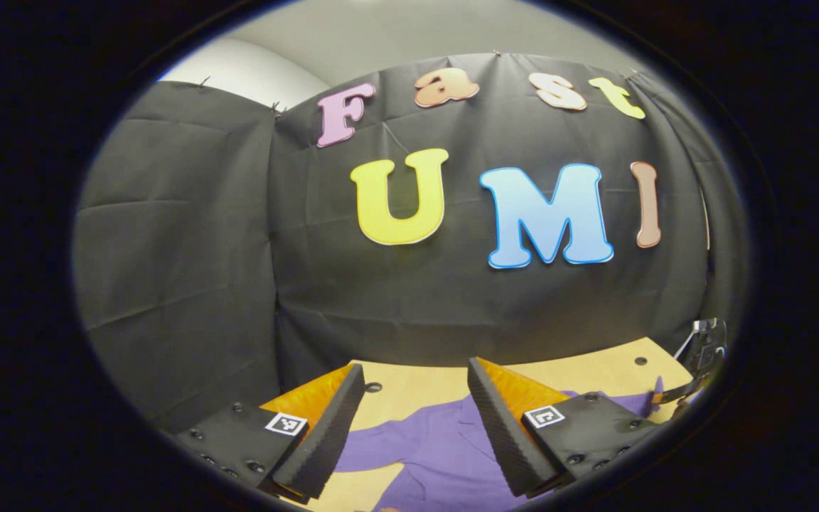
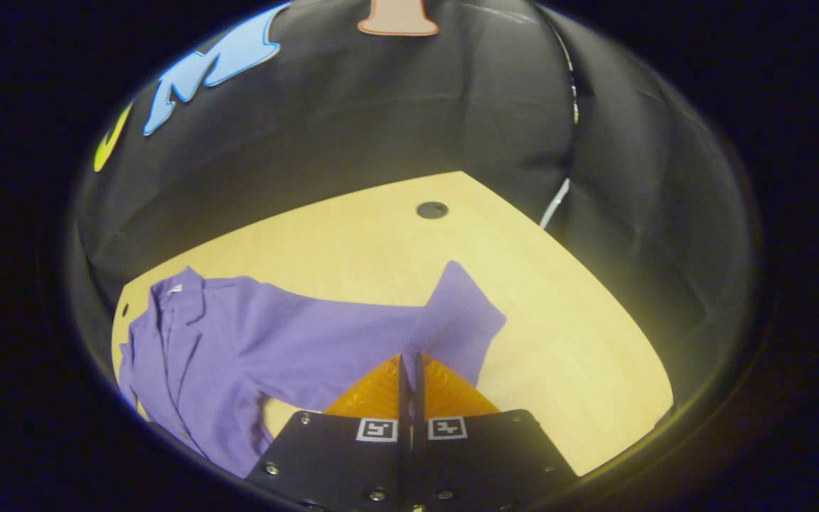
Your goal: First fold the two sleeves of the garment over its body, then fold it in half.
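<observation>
A purple long-sleeved garment (image 2: 196,348) lies spread on the wooden table (image 2: 352,242), collar toward the left of the right gripper view. One sleeve (image 2: 452,320) stretches across to my right gripper (image 2: 409,364), whose two fingers are pressed together on the fabric just below the cuff. The cuff fans out beyond the fingertips. My left gripper (image 1: 416,370) hovers open over the garment (image 1: 438,448), nothing between its fingers. In the left gripper view the right gripper (image 1: 701,352) appears at the far right edge with a bit of purple sleeve (image 1: 655,398) at its tip.
Black cloth walls close off the table at the back and on both sides. The tabletop has a round hole (image 2: 431,210) near its far corner, and a white cable (image 2: 555,203) hangs by the wall there. Bare wood (image 2: 580,370) lies right of the sleeve.
</observation>
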### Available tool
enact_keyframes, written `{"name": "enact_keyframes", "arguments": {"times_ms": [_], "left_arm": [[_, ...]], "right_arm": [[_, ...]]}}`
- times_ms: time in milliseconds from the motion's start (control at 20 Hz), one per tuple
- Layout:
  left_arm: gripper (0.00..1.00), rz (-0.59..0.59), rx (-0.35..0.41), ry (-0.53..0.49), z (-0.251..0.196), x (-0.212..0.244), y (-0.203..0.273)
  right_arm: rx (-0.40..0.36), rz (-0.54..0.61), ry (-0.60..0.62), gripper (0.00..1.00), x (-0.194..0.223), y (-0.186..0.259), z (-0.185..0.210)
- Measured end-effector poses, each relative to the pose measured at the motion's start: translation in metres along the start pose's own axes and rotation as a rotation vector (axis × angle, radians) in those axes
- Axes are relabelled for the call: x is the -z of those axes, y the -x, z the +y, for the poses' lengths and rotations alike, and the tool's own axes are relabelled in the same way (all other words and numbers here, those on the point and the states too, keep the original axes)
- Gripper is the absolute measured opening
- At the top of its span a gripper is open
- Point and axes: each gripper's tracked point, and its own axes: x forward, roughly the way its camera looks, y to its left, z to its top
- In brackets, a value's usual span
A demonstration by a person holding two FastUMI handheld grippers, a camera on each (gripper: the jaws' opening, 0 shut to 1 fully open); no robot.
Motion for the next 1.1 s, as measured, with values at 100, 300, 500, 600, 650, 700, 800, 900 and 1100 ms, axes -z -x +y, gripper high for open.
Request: {"name": "enact_keyframes", "arguments": {"times_ms": [100, 300, 500, 600, 650, 700, 800, 900, 1100], "left_arm": [[1.00, 0.003, -0.002, 0.006, 0.011, 0.003, -0.001], [1.00, 0.008, -0.011, 0.002, 0.038, 0.008, -0.004], [1.00, 0.015, -0.027, 0.004, 0.073, 0.015, -0.008], [1.00, 0.022, -0.039, 0.003, 0.096, 0.021, -0.011], [1.00, 0.024, -0.043, 0.002, 0.105, 0.022, -0.012], [1.00, 0.025, -0.047, 0.001, 0.112, 0.023, -0.014], [1.00, 0.028, -0.057, 0.000, 0.128, 0.026, -0.017], [1.00, 0.031, -0.066, -0.002, 0.144, 0.029, -0.020], [1.00, 0.041, -0.079, -0.002, 0.172, 0.038, -0.022]], "right_arm": [[-0.053, -0.018, 0.018, 0.01, -0.010, 0.004, 0.037], [-0.159, -0.039, 0.041, 0.01, -0.023, 0.012, 0.117], [-0.246, -0.040, 0.064, 0.01, -0.017, 0.021, 0.195], [-0.288, -0.032, 0.090, 0.01, -0.008, 0.026, 0.238], [-0.300, -0.030, 0.103, 0.01, -0.005, 0.027, 0.253], [-0.314, -0.026, 0.112, 0.01, 0.000, 0.029, 0.269], [-0.343, -0.017, 0.123, 0.01, 0.008, 0.032, 0.295], [-0.368, -0.009, 0.135, 0.01, 0.016, 0.035, 0.321], [-0.416, 0.009, 0.170, 0.01, 0.035, 0.044, 0.370]]}}
